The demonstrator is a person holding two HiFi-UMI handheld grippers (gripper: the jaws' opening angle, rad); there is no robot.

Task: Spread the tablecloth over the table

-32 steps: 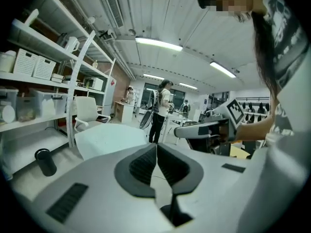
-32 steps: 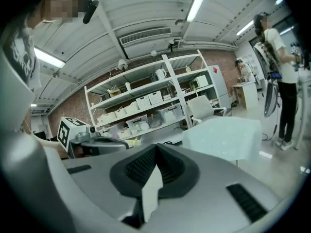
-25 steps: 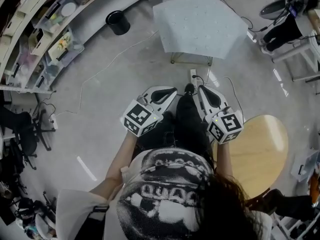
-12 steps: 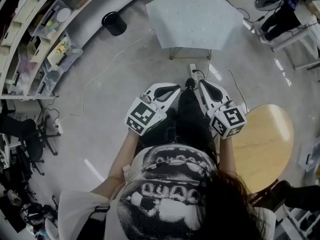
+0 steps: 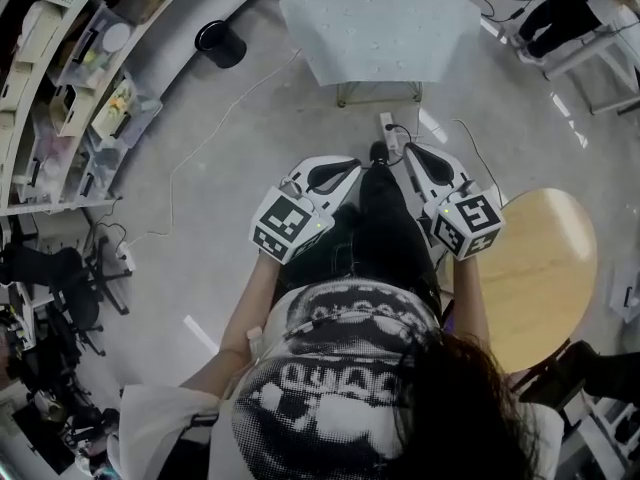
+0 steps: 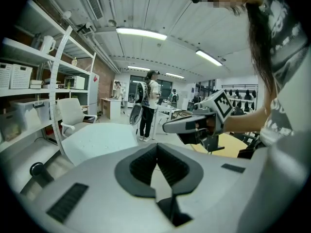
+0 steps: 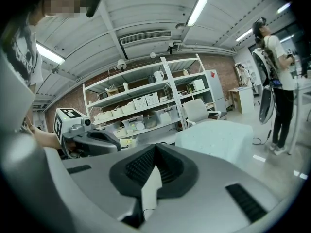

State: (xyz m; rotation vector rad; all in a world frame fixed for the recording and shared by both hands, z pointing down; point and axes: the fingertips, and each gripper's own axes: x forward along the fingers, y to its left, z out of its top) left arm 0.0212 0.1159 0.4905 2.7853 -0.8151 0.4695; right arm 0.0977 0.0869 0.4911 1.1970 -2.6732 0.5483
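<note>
Grey floor, cluttered shelving, round wooden top, ceiling strip lights

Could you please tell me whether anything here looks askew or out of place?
Nothing is spilled or damaged. The tablecloth looks draped askew, its corners hanging unevenly, and a loose cable trails across the floor. The left gripper and right gripper are shut and empty.

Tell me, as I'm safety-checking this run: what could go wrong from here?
A power strip and cables lie on the floor between the person and the cloth-covered table: a likely trip risk walking forward.
The round wooden stool stands close beside the right gripper, which might knock it.
That and the left gripper are shut; unopened, they would miss the cloth.
</note>
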